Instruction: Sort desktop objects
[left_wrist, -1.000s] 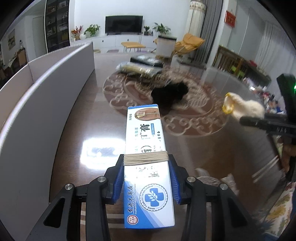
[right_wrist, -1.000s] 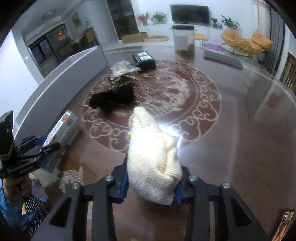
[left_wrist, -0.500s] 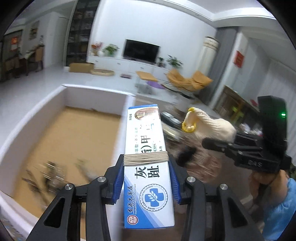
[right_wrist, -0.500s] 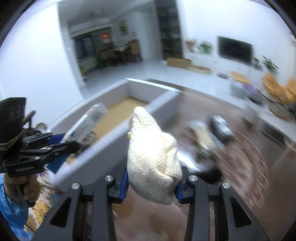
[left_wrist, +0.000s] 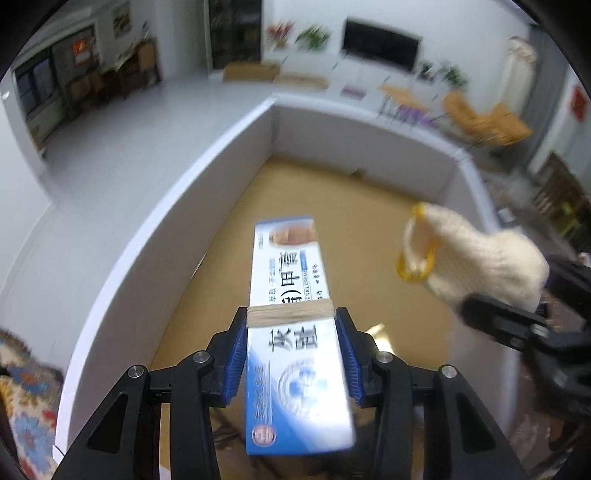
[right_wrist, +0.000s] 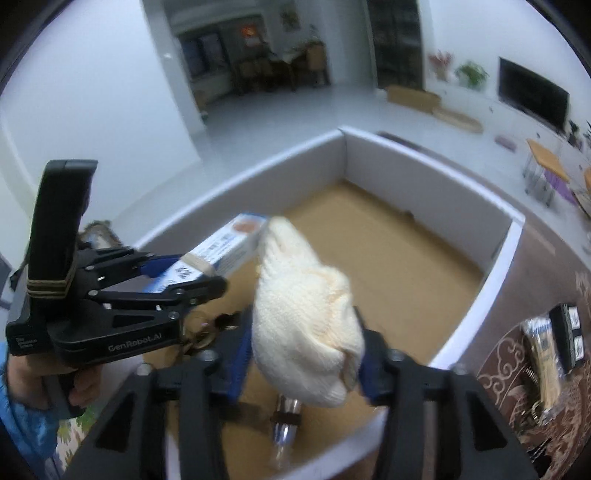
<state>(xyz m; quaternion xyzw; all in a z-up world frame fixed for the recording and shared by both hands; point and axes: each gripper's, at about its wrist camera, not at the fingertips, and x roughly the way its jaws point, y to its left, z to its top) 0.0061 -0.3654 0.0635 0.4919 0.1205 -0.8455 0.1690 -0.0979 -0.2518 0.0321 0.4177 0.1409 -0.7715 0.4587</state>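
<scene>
My left gripper (left_wrist: 291, 354) is shut on a long blue-and-white ointment box (left_wrist: 291, 295) bound with a rubber band, held above the brown floor of a white-walled cardboard box (left_wrist: 177, 206). My right gripper (right_wrist: 304, 354) is shut on a cream knitted glove (right_wrist: 303, 317), also over the cardboard box (right_wrist: 424, 195). The glove (left_wrist: 480, 254) shows at the right of the left wrist view. The left gripper (right_wrist: 207, 280) with its ointment box (right_wrist: 229, 247) shows at the left of the right wrist view.
Keys (right_wrist: 207, 328) and a small clear bottle (right_wrist: 284, 432) lie inside the cardboard box near its front wall. On the brown patterned table to the right lie a black device (right_wrist: 567, 336) and a plastic packet (right_wrist: 543, 369).
Both grippers have swung left from over the table to above the open cardboard box, each still holding its object. The two grippers are now closer together.
</scene>
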